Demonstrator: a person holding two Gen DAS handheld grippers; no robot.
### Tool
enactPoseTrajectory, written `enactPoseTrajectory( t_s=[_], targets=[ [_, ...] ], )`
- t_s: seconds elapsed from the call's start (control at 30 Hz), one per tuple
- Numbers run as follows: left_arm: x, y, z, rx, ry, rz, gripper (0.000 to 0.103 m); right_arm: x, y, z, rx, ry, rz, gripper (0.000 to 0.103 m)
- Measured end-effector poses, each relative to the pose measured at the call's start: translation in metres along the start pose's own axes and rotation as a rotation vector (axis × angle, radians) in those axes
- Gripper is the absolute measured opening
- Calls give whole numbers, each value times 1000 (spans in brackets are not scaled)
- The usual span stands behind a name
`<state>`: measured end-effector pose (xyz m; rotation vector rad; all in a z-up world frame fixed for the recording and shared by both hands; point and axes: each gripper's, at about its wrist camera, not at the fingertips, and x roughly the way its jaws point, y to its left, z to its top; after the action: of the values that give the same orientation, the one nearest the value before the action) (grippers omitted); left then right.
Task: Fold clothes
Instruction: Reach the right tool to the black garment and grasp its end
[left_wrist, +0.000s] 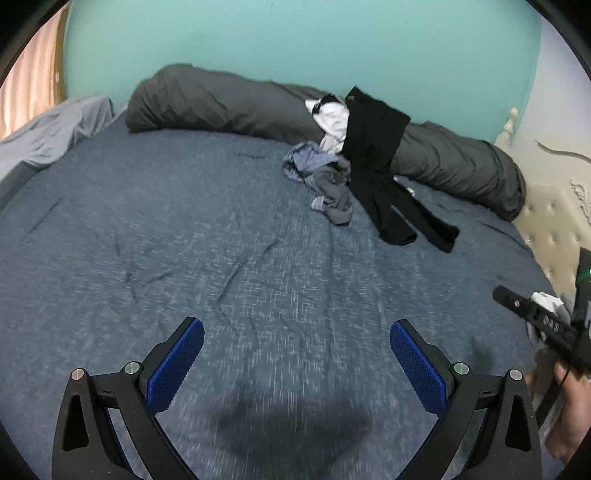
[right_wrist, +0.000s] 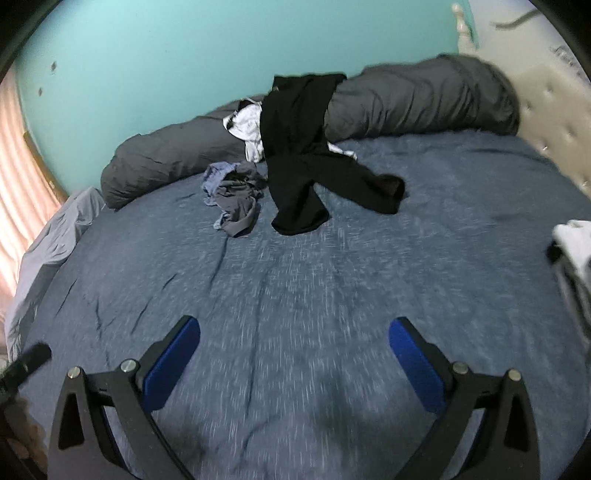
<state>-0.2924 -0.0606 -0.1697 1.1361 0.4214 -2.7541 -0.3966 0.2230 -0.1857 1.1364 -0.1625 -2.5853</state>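
Bedspread (left_wrist: 184, 221), blue and speckled, lies under both my pairs of fingers, each spread wide and empty; a teal wall (left_wrist: 295, 44) stands beyond. Ahead of my left fingers (left_wrist: 295, 343) black trousers (left_wrist: 376, 147) drape over a grey bolster (left_wrist: 221, 103). No writing is readable. Only my right fingers (right_wrist: 293, 341) see a white garment (right_wrist: 572, 240) off to their right.

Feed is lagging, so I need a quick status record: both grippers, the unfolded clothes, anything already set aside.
left gripper: open, empty, over bare blue bedspread
right gripper: open, empty, over the bedspread
black trousers: draped from the grey rolled duvet onto the bed
white garment: partly under the trousers
grey-blue crumpled clothes: left of the trousers
white pile: right edge, blurred
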Motion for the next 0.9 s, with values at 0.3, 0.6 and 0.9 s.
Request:
enactPoseTrajectory(
  t_s=[0.3,0.6,0.9],
  targets=[
    [82,15,14,-57,48,-39,103,110,12,46,-116,32,-68,103],
    [128,34,19,-82,73,-34,103,197,18,81,-143,61,-120,93],
    [145,46,17,-107,91,-75,103,267,41,98,-207,136,-134,57]
  ],
)
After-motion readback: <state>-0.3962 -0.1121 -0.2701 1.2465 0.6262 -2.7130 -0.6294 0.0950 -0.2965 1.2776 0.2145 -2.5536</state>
